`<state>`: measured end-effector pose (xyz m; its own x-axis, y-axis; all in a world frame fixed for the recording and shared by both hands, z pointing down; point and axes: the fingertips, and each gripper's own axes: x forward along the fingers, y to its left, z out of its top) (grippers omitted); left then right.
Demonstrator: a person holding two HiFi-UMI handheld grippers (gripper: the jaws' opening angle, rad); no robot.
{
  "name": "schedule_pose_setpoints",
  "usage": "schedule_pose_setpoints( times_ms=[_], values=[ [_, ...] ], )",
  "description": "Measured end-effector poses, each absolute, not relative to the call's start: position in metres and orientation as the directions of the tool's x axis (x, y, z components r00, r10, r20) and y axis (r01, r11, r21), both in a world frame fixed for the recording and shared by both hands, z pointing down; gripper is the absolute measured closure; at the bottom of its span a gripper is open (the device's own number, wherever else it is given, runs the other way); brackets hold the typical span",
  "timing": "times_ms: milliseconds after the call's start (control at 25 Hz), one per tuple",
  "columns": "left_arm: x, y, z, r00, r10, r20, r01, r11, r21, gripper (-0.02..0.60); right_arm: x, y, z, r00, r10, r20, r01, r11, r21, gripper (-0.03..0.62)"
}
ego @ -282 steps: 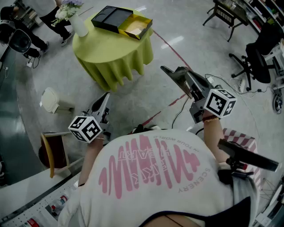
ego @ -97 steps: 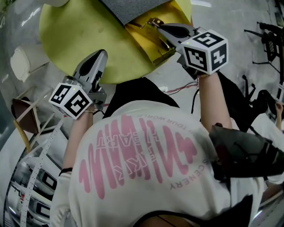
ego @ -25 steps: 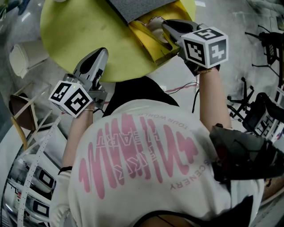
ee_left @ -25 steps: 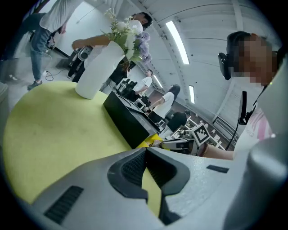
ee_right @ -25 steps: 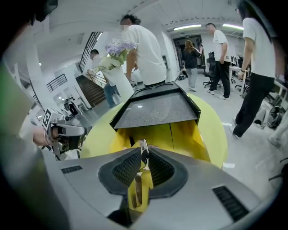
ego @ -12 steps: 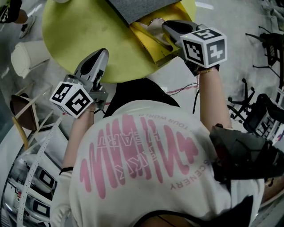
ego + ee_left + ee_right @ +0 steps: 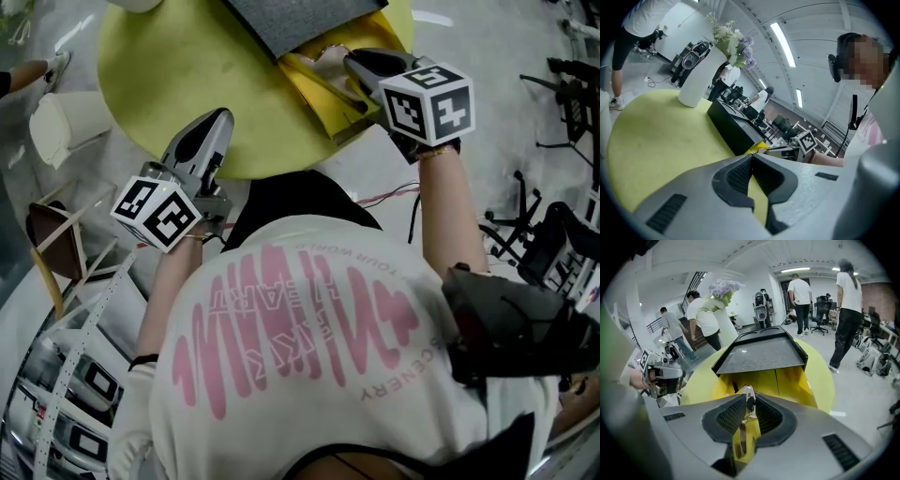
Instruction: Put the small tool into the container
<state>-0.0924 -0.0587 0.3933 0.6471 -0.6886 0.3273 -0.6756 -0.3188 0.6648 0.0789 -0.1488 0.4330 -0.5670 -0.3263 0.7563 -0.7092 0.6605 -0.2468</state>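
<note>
OK, small tool [image 7: 744,425] is a thin metal piece pinched upright between the jaws of the right gripper [image 7: 750,399], its tip poking just past them, above the near end of the yellow container [image 7: 797,376]. Change over the last second: almost none. Gripper drifted slightly toward the container's near-right side, grip unchanged, nothing let go. Eleven seconds back the person stood well clear of the table [image 7: 178,75], so the approach is done and only the drop is left, by my read. Left gripper [image 7: 751,161] has its jaws together with nothing in them; it hangs over the table's near rim, well apart from the container and out of the way. Edges: the black lid [image 7: 764,355] lies at the container's far side and caps any forward travel; the near wall sits just under the jaws; the near corner is close to the table rim in the head view. Open yellow floor lies ahead and to the right, so there's room to lower straight in. The white vase [image 7: 698,77] is far off on the table.
</note>
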Motion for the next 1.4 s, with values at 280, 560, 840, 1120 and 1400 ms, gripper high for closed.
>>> schedule_pose_setpoints(
  times_ms=[280, 560, 840, 1120, 1400],
  values=[
    [-0.092, -0.058, 0.385, 0.644, -0.699, 0.310, -0.675, -0.330, 0.660, 0.574, 0.082, -0.151, 0.436, -0.554, -0.347, 0.757, -0.724, 0.649, -0.233, 0.526],
    [-0.104, -0.055, 0.372, 0.623, -0.725, 0.292, -0.687, -0.330, 0.647, 0.574, 0.085, -0.153, 0.438, -0.527, -0.373, 0.764, -0.756, 0.616, -0.221, 0.502],
    [-0.108, -0.056, 0.355, 0.607, -0.748, 0.268, -0.691, -0.330, 0.643, 0.574, 0.091, -0.155, 0.432, -0.500, -0.424, 0.755, -0.804, 0.551, -0.223, 0.502],
    [-0.102, -0.054, 0.335, 0.631, -0.742, 0.227, -0.663, -0.363, 0.655, 0.574, 0.104, -0.148, 0.408, -0.497, -0.501, 0.708, -0.857, 0.413, -0.310, 0.527],
    [-0.087, -0.056, 0.309, 0.639, -0.754, 0.149, -0.620, -0.391, 0.681, 0.574, 0.111, -0.138, 0.359, -0.522, -0.644, 0.560, -0.851, 0.345, -0.397, 0.577]
  ],
)
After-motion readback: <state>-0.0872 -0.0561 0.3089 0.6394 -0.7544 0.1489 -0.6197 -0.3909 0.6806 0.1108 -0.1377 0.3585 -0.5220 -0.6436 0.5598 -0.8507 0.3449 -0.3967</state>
